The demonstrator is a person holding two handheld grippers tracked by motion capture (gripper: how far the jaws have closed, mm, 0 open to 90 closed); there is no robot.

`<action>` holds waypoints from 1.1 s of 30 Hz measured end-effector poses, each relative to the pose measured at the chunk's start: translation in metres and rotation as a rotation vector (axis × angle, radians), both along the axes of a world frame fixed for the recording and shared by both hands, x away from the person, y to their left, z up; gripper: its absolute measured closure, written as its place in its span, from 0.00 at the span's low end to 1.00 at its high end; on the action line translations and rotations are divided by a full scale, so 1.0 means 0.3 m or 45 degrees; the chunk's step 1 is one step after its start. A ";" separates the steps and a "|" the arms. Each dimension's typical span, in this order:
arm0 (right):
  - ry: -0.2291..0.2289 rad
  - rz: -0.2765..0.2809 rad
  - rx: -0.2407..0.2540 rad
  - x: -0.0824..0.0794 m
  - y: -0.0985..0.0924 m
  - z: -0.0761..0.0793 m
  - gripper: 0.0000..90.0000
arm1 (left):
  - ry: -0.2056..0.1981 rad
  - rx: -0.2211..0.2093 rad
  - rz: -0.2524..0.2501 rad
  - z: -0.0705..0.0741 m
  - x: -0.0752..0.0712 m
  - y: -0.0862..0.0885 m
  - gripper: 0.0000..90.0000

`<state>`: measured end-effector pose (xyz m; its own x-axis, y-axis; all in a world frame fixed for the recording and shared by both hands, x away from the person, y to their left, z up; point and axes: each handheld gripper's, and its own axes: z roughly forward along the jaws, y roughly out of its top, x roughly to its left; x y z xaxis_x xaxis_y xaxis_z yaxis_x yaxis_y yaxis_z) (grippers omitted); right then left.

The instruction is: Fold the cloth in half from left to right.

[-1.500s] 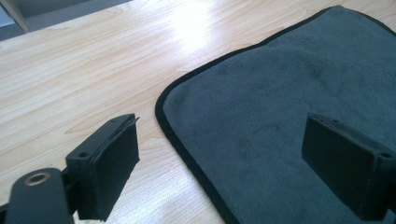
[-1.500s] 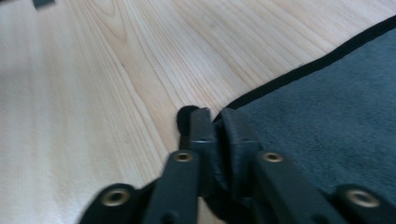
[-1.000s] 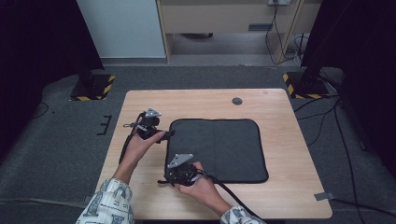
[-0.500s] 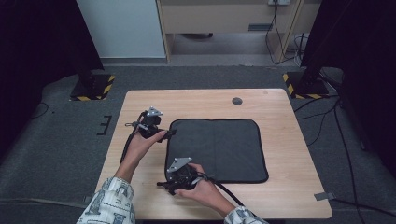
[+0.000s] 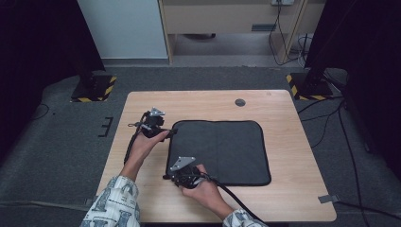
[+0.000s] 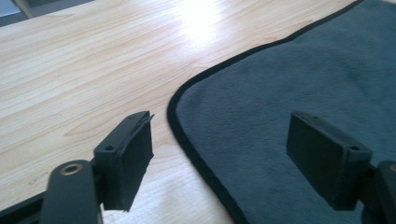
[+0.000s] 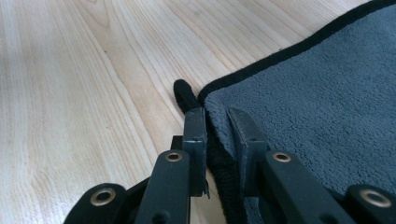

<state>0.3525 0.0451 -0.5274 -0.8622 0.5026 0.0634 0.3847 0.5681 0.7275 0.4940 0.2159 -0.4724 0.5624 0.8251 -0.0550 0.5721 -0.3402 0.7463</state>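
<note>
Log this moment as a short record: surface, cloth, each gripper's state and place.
surface: wooden table
cloth: dark grey towel, flat, black-edged
left gripper: open, jaws straddling the towel's far left corner edge
right gripper: shut on towel at its near left corner, hem pinched between the jaws
other: small dark disc on the table's far side

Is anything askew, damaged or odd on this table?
Little stands out. The dark grey cloth lies flat and square on the wooden table, except its near-left corner, pinched up between the right hand-held gripper jaws. The left hand-held gripper is open, straddling the far-left edge.
</note>
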 end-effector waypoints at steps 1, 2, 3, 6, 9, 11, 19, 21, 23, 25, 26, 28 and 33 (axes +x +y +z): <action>-0.003 0.004 0.009 -0.001 0.001 0.000 0.87 | 0.004 -0.012 -0.002 -0.007 0.005 0.000 0.27; 0.002 0.010 0.022 -0.003 0.002 0.001 0.87 | 0.000 -0.006 0.001 -0.012 0.010 0.001 0.29; 0.006 0.012 0.041 -0.006 0.004 0.001 0.88 | -0.004 -0.002 0.005 -0.017 0.016 0.001 0.30; 0.011 0.022 0.081 -0.013 0.009 0.005 0.88 | -0.004 0.017 0.003 -0.033 0.037 -0.003 0.33; 0.018 0.020 0.096 -0.019 0.014 0.008 0.88 | 0.008 0.056 -0.004 -0.049 0.065 -0.009 0.40; 0.023 0.023 0.104 -0.019 0.013 0.011 0.88 | 0.012 0.063 0.000 -0.065 0.086 -0.011 0.43; 0.026 0.028 0.121 -0.026 0.011 0.024 0.88 | 0.061 0.098 -0.008 -0.125 0.148 -0.037 0.44; 0.024 0.029 0.117 -0.026 0.010 0.024 0.88 | 0.071 0.105 -0.003 -0.139 0.158 -0.037 0.44; 0.023 0.028 0.119 -0.028 0.011 0.027 0.88 | 0.076 0.103 0.013 -0.151 0.165 -0.032 0.45; 0.017 0.036 0.118 -0.029 0.010 0.029 0.88 | 0.084 0.103 0.019 -0.161 0.170 -0.028 0.45; 0.018 0.037 0.117 -0.029 0.010 0.030 0.88 | 0.090 0.111 0.017 -0.166 0.172 -0.026 0.46; 0.022 0.037 0.120 -0.029 0.009 0.032 0.88 | 0.095 0.111 0.009 -0.177 0.174 -0.025 0.46; 0.021 0.035 0.118 -0.033 0.008 0.033 0.88 | 0.097 0.103 -0.006 -0.173 0.170 -0.032 0.55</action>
<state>0.3426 0.0474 -0.5177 -0.8741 0.4699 0.1228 0.3820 0.5092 0.7712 0.5451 0.2064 -0.5244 0.5632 0.8257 -0.0311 0.6245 -0.4007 0.6704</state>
